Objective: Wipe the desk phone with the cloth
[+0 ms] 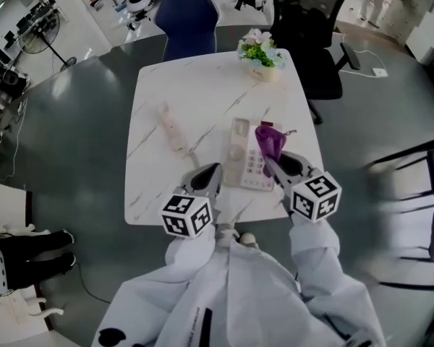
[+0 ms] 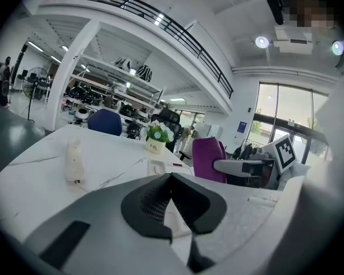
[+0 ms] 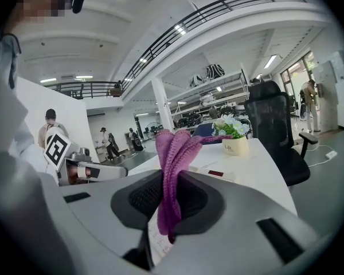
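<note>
The cream desk phone (image 1: 249,163) lies near the front of the white marble table (image 1: 159,85). Its handset (image 1: 171,127) is off the base, to the left, with the cord trailing back. My right gripper (image 1: 273,163) is shut on a purple knitted cloth (image 1: 269,142), held bunched over the phone's right side. In the right gripper view the cloth (image 3: 175,165) stands up between the pads. My left gripper (image 1: 213,173) hovers at the phone's near left corner, shut and holding nothing. In the left gripper view the handset (image 2: 74,160) and the cloth (image 2: 209,159) show beyond the jaws.
A small pot of flowers (image 1: 260,55) stands at the table's far edge. Behind the table are a blue chair (image 1: 188,16) and a black office chair (image 1: 311,27). A black frame (image 1: 412,215) stands to the right on the grey floor.
</note>
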